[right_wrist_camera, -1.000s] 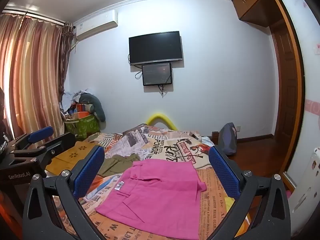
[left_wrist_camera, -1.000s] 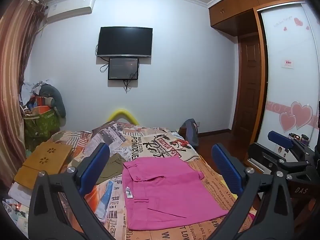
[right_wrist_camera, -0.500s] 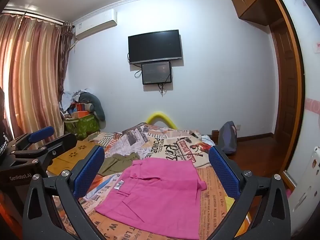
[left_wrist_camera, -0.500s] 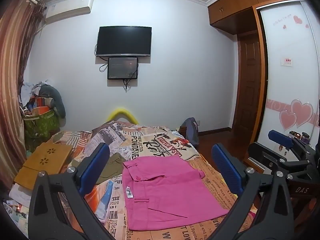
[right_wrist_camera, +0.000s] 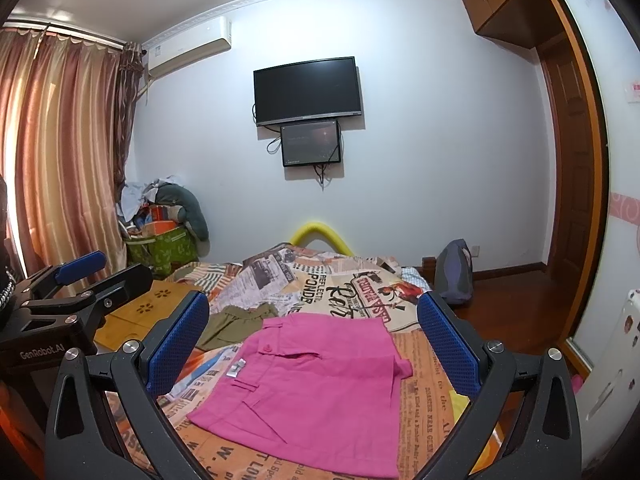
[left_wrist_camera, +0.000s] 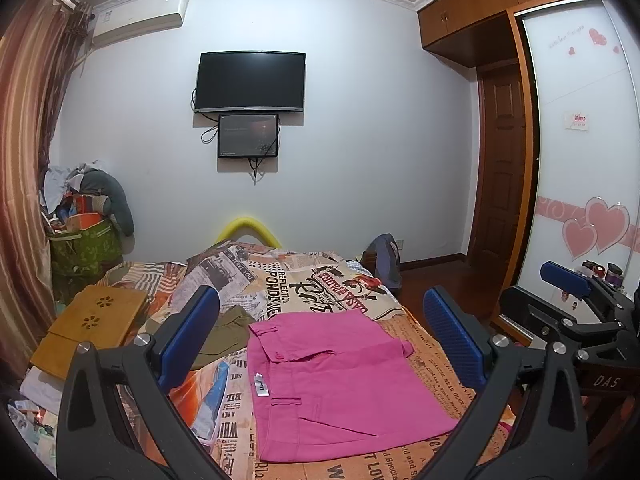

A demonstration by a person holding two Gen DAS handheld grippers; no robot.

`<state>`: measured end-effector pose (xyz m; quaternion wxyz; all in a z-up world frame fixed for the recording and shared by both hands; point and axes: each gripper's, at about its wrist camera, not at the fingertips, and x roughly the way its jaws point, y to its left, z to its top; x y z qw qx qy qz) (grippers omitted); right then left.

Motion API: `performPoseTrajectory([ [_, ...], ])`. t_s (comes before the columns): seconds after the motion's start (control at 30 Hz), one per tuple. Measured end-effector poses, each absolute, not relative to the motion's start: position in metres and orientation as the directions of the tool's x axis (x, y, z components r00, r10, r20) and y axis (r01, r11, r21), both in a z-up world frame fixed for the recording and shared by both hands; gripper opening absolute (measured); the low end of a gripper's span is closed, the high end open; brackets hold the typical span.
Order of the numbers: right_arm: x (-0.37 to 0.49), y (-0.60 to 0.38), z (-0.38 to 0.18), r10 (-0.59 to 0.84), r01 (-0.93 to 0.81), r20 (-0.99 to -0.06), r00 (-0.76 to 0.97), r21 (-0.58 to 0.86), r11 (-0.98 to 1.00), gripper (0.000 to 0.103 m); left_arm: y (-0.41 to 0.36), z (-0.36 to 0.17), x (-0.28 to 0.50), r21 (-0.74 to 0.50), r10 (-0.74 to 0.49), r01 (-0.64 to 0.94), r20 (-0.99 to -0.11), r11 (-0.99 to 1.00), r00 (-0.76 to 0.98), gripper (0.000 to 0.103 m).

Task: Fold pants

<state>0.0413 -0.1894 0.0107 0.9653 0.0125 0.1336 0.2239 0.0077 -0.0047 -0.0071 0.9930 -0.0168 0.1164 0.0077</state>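
While my left gripper [left_wrist_camera: 320,340] and right gripper [right_wrist_camera: 312,340] hung spread wide and empty above the bed [left_wrist_camera: 436,364], the pink pants [left_wrist_camera: 336,380] lay folded flat there, so I judged squaring their edges was best.

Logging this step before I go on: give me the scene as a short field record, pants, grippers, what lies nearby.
pants: pink pants, folded flat on the newsprint bedspread
left gripper: open, above the bed, holding nothing
right gripper: open, holding nothing
contact: no fingers on the pants
nearby: olive garment beside the pants; wooden lap tray at the bed's left edge
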Motion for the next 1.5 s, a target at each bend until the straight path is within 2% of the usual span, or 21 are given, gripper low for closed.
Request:
performPoseTrajectory([
  [1.5, 0.041, -0.192, 0.015, 0.434, -0.426, -0.252, 0.865, 0.09, 0.9, 0.103, -0.009, 0.005, 0.005, -0.004, 0.017, -0.018, -0.221, 1.0, 0.975, 0.103],
])
